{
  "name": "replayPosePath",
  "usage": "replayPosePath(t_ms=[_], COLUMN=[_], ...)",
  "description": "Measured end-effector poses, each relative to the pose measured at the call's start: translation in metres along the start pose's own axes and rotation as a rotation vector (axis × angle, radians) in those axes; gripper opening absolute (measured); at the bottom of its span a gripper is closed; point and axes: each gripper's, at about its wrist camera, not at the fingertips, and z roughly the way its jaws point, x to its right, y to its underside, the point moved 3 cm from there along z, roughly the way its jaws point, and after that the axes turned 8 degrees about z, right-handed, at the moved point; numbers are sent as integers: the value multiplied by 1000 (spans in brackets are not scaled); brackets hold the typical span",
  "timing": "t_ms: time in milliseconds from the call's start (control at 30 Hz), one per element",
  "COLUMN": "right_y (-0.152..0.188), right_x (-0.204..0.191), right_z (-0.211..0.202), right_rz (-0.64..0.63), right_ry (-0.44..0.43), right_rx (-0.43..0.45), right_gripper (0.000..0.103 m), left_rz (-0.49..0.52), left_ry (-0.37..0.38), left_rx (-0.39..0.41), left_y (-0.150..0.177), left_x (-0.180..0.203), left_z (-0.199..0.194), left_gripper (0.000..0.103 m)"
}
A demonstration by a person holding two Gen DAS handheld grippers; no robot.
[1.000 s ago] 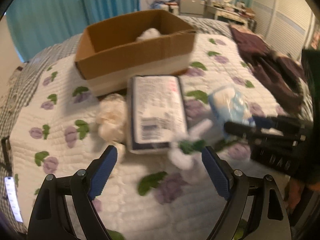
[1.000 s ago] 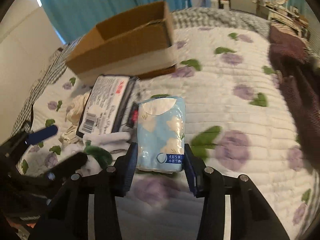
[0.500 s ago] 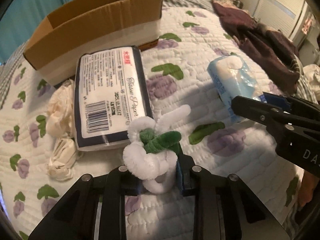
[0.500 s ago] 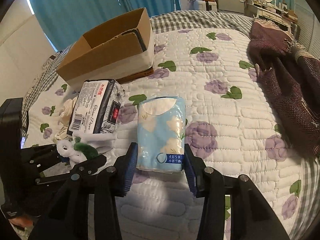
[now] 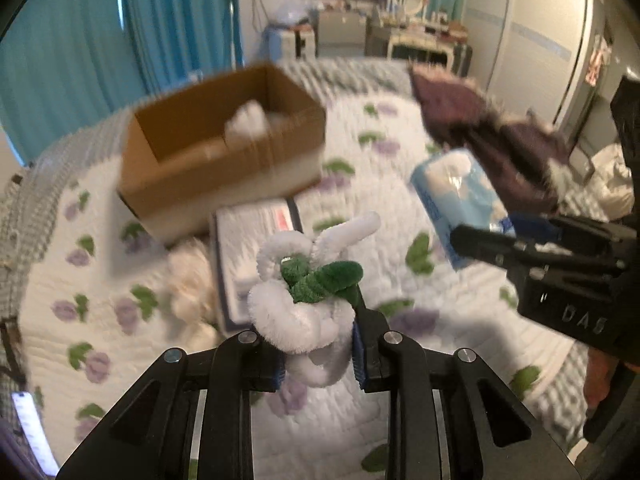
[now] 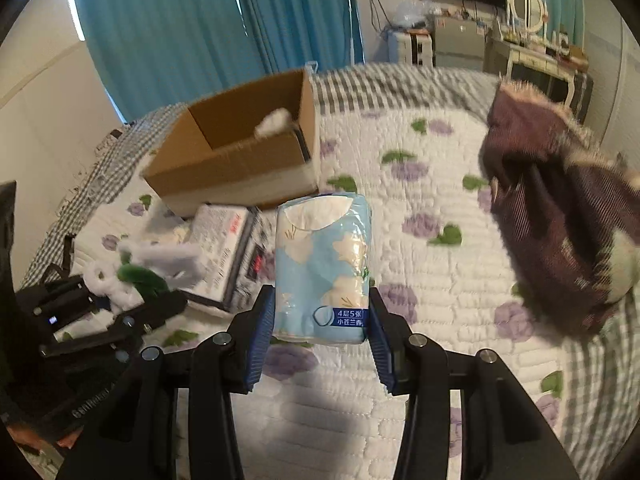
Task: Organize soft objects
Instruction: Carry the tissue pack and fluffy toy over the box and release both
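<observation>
Above the quilted bed (image 6: 420,248), both grippers are loaded and lifted clear of the bedding. The left gripper (image 5: 318,354) is clamped on a fuzzy white and green pipe-cleaner toy (image 5: 308,300), gripped low so most of it sticks out past the fingertips. The right gripper (image 6: 322,334) squeezes the lower end of a pale blue tissue pack (image 6: 324,268), which stands upright between the blue pads. The open cardboard box (image 5: 224,160) sits farther up the bed with something white and fluffy already inside it; a flat wrapped tissue packet (image 6: 228,248) lies just in front of it, cream soft lumps (image 5: 192,288) rest beside that, and a dark purple cloth (image 6: 560,208) is off to the right. The step in hand looks like carrying both items to the box. To do it well, each gripper should likely clear the near wall before opening, and the two should go in one after the other, since they hang close together and could collide over the opening. Soft things give under pressure, so a steady hold matters more than force.
</observation>
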Motion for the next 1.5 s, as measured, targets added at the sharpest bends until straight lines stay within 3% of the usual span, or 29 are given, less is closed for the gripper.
replayPosePath(t_ms=[333, 533, 733, 933, 1167, 1267, 1367, 1400, 1467, 1500], right_y=[-55, -102, -149, -188, -198, -198, -200, -200, -201, -202], right_x=[-57, -87, -109, -120, -112, -105, -96, -93, -90, -89], right_z=[-46, -43, -15, 56, 147, 172, 184, 185, 181, 177], right_rz=[-121, -150, -169, -158, -142, -122, -99, -84, -65, -63], right_ry=[-29, -52, -66, -70, -60, -75, -67, -63, -60, -58], right_rx=[114, 152, 160, 117, 21, 1, -5, -1, 10, 18], right_gripper=[44, 44, 44, 44, 44, 46, 51, 54, 66, 69], left_rz=[-56, -92, -106, -129, -132, -131, -126, -127, -141, -149], left_ry=[-41, -82, -128, -121, -110, -101, -143, -135, -98, -91], left_rx=[199, 226, 188, 113, 44, 33, 47, 38, 32, 35], left_y=[-61, -92, -112, -121, -125, -124, -122, -123, -123, -124], left_x=[-51, -93, -135, -173, -198, -202, -204, -204, -204, -202], left_z=[-72, -73, -36, 31, 99, 116, 122, 125, 127, 124], left_gripper=[25, 25, 25, 25, 25, 25, 28, 29, 55, 59])
